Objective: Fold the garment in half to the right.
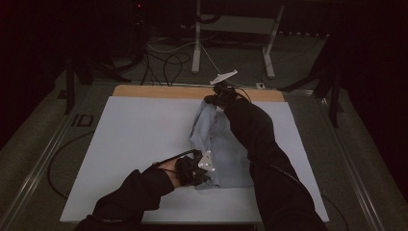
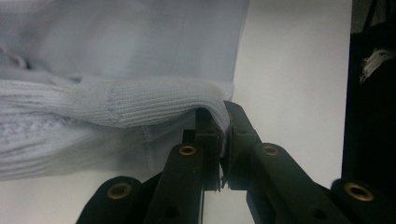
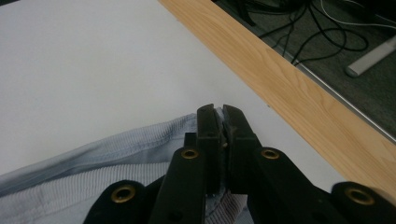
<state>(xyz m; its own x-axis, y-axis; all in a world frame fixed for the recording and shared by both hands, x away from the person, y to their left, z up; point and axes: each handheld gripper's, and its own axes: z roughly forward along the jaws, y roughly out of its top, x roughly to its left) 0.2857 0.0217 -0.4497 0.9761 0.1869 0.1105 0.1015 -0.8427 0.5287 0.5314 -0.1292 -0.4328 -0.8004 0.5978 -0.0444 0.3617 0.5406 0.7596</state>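
- Pale blue-grey knit garment with ribbed hem (image 1: 219,144) is lying on the white table sheet (image 1: 134,144), right of centre, stretched from the near edge area up toward the far edge; its lower part is lying flat and its upper part is bunching into folds.
- In the left gripper view the ribbed band (image 2: 140,102) is draping over the jaw tips, with smoother cloth above it.
- Left gripper (image 1: 204,174) is sitting at the garment's near left corner; its jaws are together, clamping the ribbed edge between them.
- Right gripper (image 1: 215,100) is sitting at the garment's far end, near the far edge of the white sheet; its jaws are pressing together on a thin fold of the pale hem, seen in the right gripper view (image 3: 223,122).
- The two grippers are standing well apart, with the cloth spanning between them.
- Person's dark sleeves are entering from the bottom of the high view; the right forearm (image 1: 262,144) is lying across the garment's right side.
- Light wooden strip of tabletop (image 1: 159,91) is showing beyond the white sheet.
- Black cables (image 1: 163,62) and white frame legs (image 1: 196,43) are resting on the dark floor behind the table.
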